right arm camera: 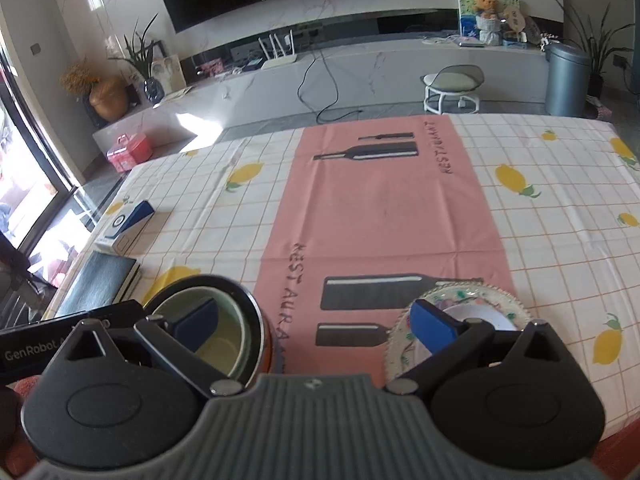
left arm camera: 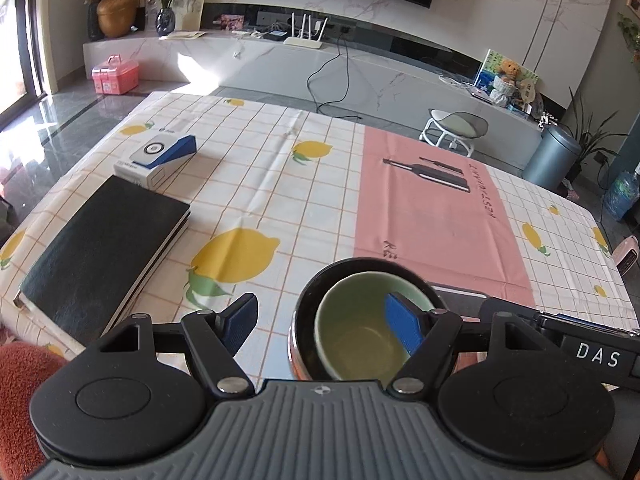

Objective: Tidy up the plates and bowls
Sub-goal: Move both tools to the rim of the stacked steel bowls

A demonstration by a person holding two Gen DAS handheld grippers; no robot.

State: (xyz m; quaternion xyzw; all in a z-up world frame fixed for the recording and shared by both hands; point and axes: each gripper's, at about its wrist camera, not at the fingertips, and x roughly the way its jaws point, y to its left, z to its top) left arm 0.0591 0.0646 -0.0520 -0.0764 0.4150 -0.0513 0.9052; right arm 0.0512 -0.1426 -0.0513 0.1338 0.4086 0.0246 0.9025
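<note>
A pale green bowl (left arm camera: 360,336) sits tilted inside a dark bowl with an orange outside (left arm camera: 308,300) near the table's front edge. My left gripper (left arm camera: 326,322) is open above them, its right fingertip (left arm camera: 402,326) over the green bowl's inside and its left fingertip (left arm camera: 240,314) over the cloth. In the right wrist view the nested green bowl (right arm camera: 224,340) and dark bowl (right arm camera: 256,312) lie at lower left. My right gripper (right arm camera: 316,324) is open; its left fingertip (right arm camera: 198,318) is over the green bowl, its right fingertip (right arm camera: 434,328) over a floral plate (right arm camera: 480,304) with a toothed rim.
A black notebook (left arm camera: 104,252) and a white-and-blue box (left arm camera: 160,158) lie at the table's left. A pink placemat (right arm camera: 384,216) with bottle prints covers the lemon-print cloth (left arm camera: 260,184) mid-table. A stool (left arm camera: 456,126) and a bin (left arm camera: 552,156) stand beyond the far edge.
</note>
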